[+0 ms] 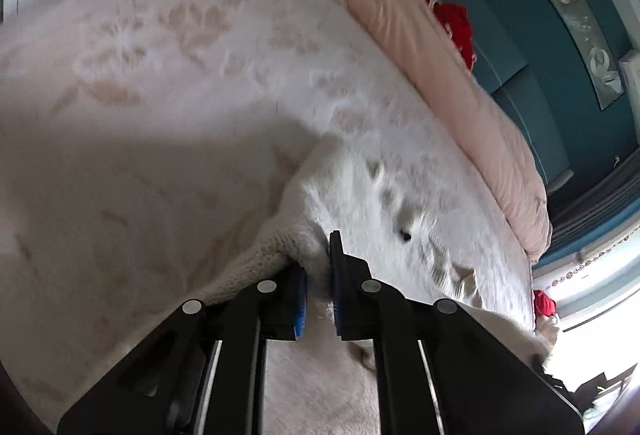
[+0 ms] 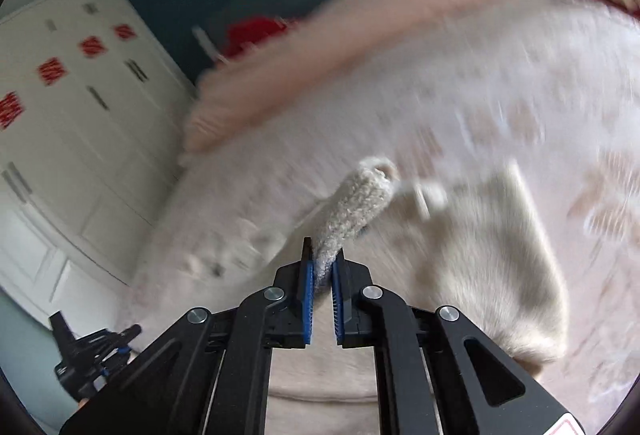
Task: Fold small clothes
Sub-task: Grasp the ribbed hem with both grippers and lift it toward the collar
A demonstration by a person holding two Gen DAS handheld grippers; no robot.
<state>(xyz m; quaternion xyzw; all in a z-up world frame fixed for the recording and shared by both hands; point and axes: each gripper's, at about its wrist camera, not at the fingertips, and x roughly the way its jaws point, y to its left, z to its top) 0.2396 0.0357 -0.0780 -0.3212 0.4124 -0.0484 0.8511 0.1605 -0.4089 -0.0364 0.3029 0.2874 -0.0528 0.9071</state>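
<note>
Left wrist view has the left claw (image 1: 318,267) clenched on the fluffy white garment (image 1: 360,191), pads biting into the fabric right by its knitted cuff edge (image 1: 256,263). From there the rest of the garment runs away and to the right across the bed (image 1: 140,95), toward the pink pillow (image 1: 440,75). It lies partly on the bedspread and partly lifted at the pinch.

Right wrist view is pretty blurry, but the right claw (image 2: 323,267) is clearly clenched too, holding a knitted strip (image 2: 356,207) that sticks up and forward out of the jaws. The pale body of the garment (image 2: 500,255) hangs off to the right of that claw and down toward the bedspread.

So both claws have 1 edge each, and the cloth's long stretch seems to lie between them. The other claw (image 2: 92,355) shows at lower left in the right view. My guess is the fold turns on carrying both pinched ends the same way over the body. Can't tell which hand is nearer the far edge.
</note>
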